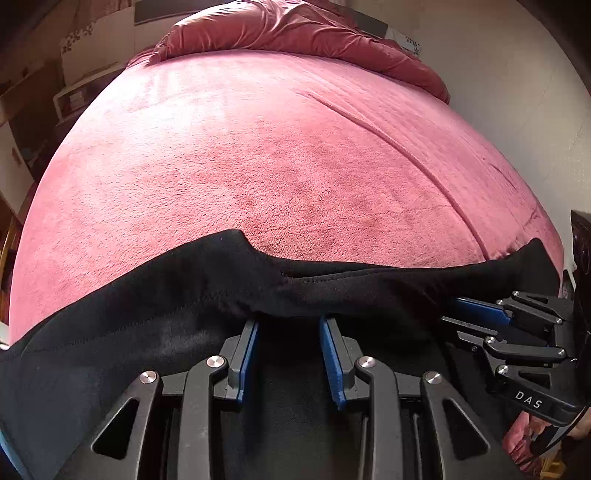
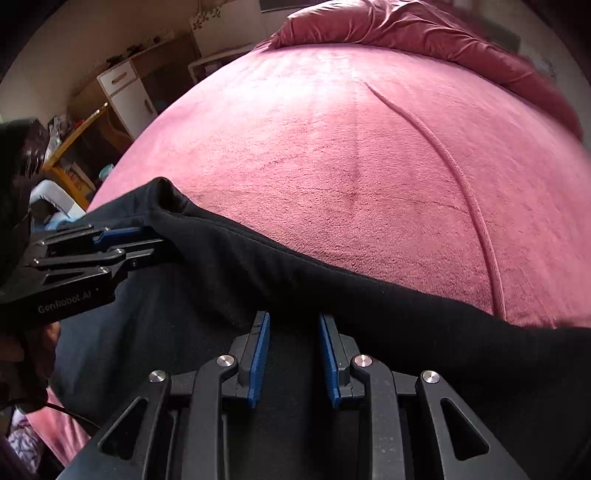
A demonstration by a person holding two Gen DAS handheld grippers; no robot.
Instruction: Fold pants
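Black pants (image 1: 147,295) lie across the near edge of a pink bed cover (image 1: 258,166). Their upper edge is a thick raised fold. My left gripper (image 1: 288,319) is shut on that fold, and the black cloth fills the gap between its blue pads and hides the tips. In the right wrist view the left gripper (image 2: 162,242) comes in from the left, its fingers pinched on a bunched corner of the pants (image 2: 332,295). My right gripper (image 2: 293,317) is shut on the same fold further right. Seen from the side, the right gripper (image 1: 448,314) has its tips buried in the cloth.
A crumpled pink duvet (image 1: 277,29) lies at the far end of the bed (image 2: 332,147), and one long crease runs down the cover. A white cabinet (image 2: 125,92) and cluttered shelves stand left of the bed. A pale wall (image 1: 517,74) is on its right.
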